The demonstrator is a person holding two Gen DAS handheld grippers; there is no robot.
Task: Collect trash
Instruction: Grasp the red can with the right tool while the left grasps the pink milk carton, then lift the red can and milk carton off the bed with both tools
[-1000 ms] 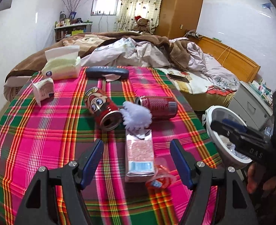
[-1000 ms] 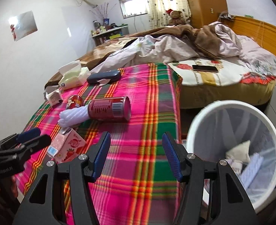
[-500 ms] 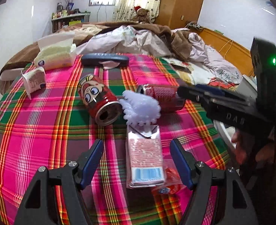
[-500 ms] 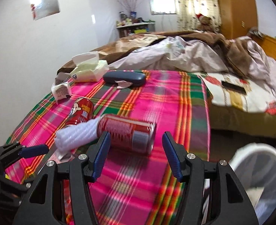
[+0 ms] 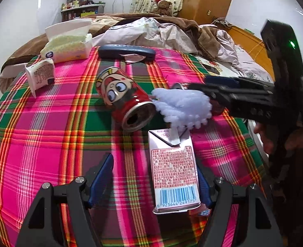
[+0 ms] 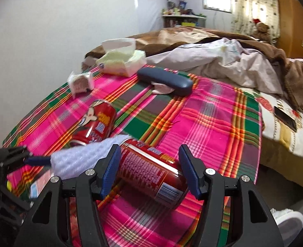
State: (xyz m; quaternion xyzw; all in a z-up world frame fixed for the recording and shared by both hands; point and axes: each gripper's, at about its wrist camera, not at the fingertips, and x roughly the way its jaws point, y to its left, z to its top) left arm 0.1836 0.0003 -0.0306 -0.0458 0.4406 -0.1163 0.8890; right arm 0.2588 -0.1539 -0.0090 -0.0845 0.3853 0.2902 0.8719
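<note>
My right tongs (image 6: 149, 164) stand wide open astride a glossy red cylindrical can (image 6: 151, 170) lying on the plaid cloth (image 6: 213, 119). My left tongs (image 5: 155, 175) gape open around a flat rectangular carton (image 5: 174, 170), beside crumpled white bubble wrap (image 5: 182, 107).

A: From the left wrist we look low across the plaid surface (image 5: 48, 135) toward the bed (image 5: 172, 28), close above the milk carton (image 5: 174, 168).

B: From the right wrist we face left-forward, nearer; we share the cartoon can (image 5: 124, 100) (image 6: 95, 121).
</note>
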